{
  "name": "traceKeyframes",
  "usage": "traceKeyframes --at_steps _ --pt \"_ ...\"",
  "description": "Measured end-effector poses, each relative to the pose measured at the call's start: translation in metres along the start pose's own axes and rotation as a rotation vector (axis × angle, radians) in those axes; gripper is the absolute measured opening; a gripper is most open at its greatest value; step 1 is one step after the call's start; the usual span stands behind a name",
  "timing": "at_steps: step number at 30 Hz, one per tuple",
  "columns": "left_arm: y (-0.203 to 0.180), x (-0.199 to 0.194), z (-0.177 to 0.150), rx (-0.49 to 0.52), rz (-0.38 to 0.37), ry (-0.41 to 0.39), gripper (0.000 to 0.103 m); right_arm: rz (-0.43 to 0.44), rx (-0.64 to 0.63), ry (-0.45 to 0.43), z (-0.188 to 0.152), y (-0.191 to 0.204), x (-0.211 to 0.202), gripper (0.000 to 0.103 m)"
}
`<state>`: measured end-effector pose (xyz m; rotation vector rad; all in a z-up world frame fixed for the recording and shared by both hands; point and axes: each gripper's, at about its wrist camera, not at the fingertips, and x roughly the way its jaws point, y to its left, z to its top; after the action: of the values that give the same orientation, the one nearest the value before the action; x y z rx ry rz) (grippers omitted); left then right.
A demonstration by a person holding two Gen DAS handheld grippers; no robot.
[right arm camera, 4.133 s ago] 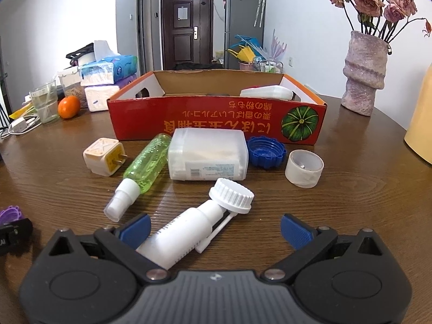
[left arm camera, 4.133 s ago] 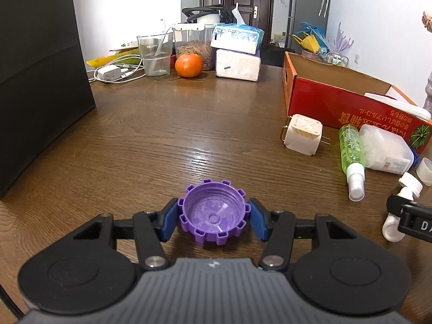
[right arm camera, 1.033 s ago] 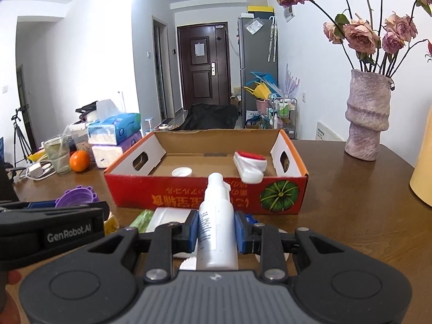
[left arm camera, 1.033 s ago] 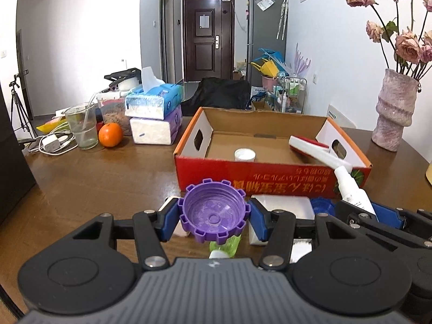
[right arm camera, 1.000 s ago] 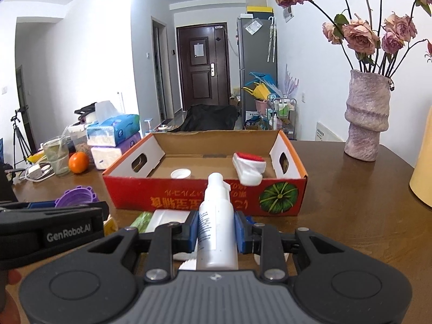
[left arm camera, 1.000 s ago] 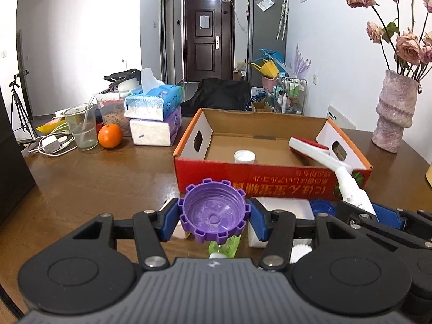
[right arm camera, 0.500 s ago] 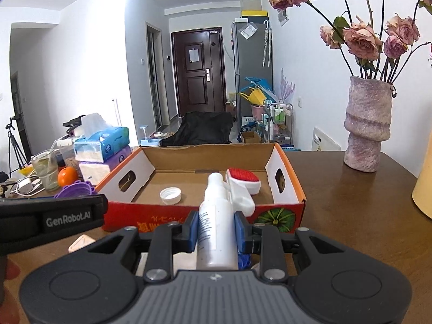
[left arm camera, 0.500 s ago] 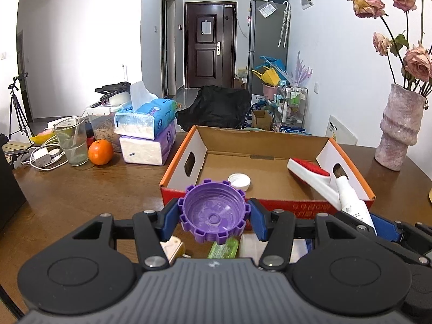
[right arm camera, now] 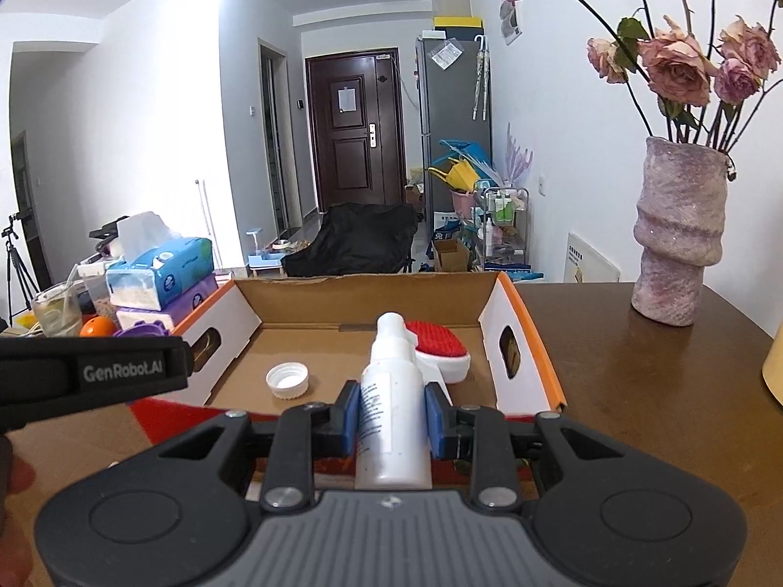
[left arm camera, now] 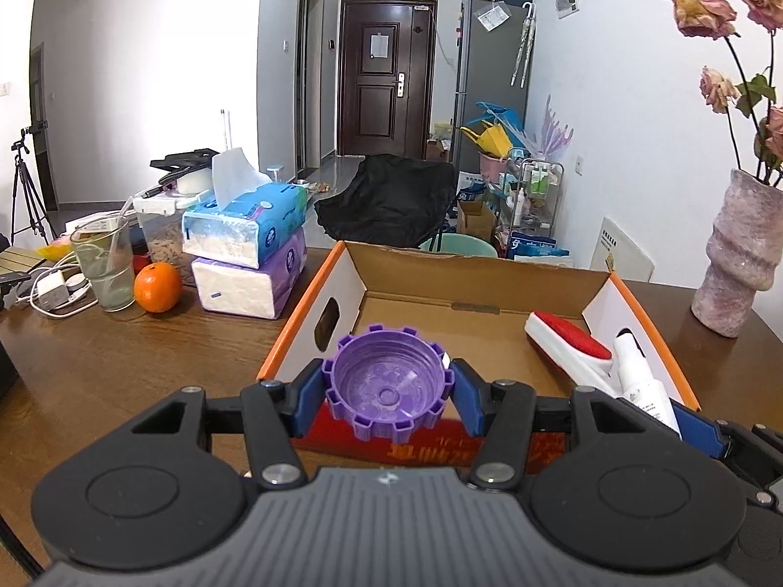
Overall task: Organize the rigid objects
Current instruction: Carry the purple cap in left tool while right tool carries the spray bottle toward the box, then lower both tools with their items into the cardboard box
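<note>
L tongs (left arm camera: 389, 391) grip a purple cap (left arm camera: 389, 386), open side up, over the near-left wall of the cardboard box (left arm camera: 470, 288); R tongs (right arm camera: 391, 416) clench a white bottle (right arm camera: 391, 406), long axis pointing into the box. Box floor lies straight ahead of both: white cap (right arm camera: 287, 380) near-left, red brush (right arm camera: 440, 349) far-right, bare room between. Likely next: drop-off.

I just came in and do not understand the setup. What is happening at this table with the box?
A person is sorting small items into the cardboard box on the wooden table, using a handheld claw in each hand. The left claw grips a purple cap at the box's near edge. The right claw is shut on a white bottle, nozzle pointing over the box. Inside lie a white cap and a red-and-white brush. Neither held item is released yet.
</note>
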<state>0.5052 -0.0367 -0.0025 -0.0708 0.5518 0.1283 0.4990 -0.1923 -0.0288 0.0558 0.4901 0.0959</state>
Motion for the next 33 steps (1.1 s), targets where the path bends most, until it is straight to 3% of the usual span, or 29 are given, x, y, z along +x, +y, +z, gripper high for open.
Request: traceKeyframes --at_steps 33 --pt "-0.012 0.081 0.044 0.012 0.027 -0.006 0.056 -0.019 -0.036 -0.009 0.04 0.01 0.084 0.027"
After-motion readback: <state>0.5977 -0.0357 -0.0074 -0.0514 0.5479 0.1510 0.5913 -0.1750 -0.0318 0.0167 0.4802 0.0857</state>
